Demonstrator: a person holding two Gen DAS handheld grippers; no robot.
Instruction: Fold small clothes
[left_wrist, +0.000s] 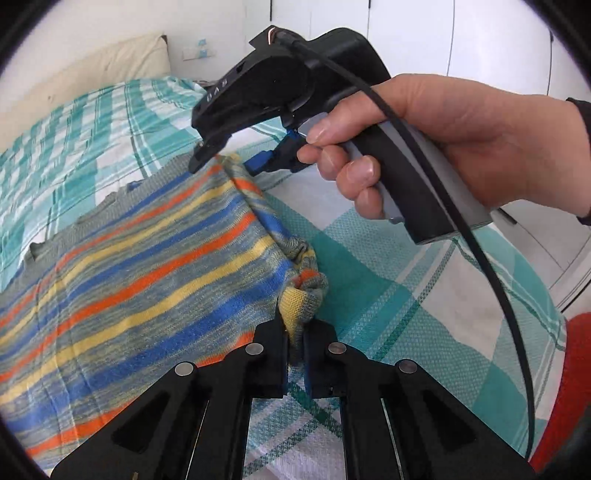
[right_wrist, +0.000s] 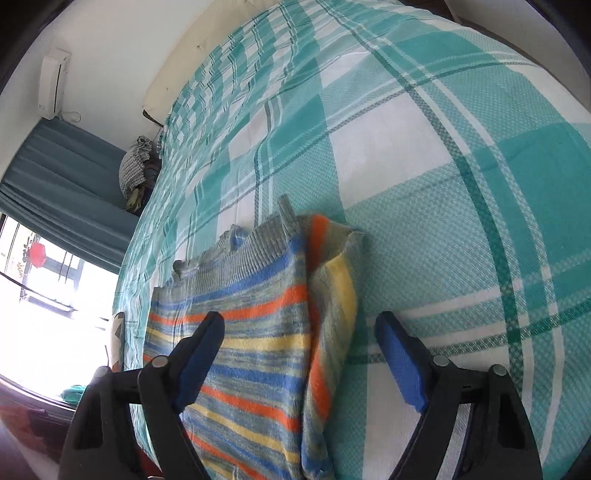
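A small knitted sweater (left_wrist: 140, 266) with blue, orange, yellow and grey stripes lies spread on a teal-and-white checked bed cover (left_wrist: 388, 288). My left gripper (left_wrist: 295, 332) is shut on a bunched corner of the sweater at its near right edge. In the left wrist view a hand holds my right gripper (left_wrist: 236, 162) at the sweater's far right corner. In the right wrist view the right gripper (right_wrist: 299, 332) stands open, its blue-padded fingers (right_wrist: 402, 365) on either side of the sweater's folded right edge (right_wrist: 332, 306), not pressing on it.
The checked bed cover (right_wrist: 424, 147) stretches far beyond the sweater. A cream pillow (left_wrist: 110, 62) lies at the head of the bed. A bundle of cloth (right_wrist: 136, 170) sits by the bed's far side, near a teal curtain (right_wrist: 55, 173) and a bright window (right_wrist: 44, 302).
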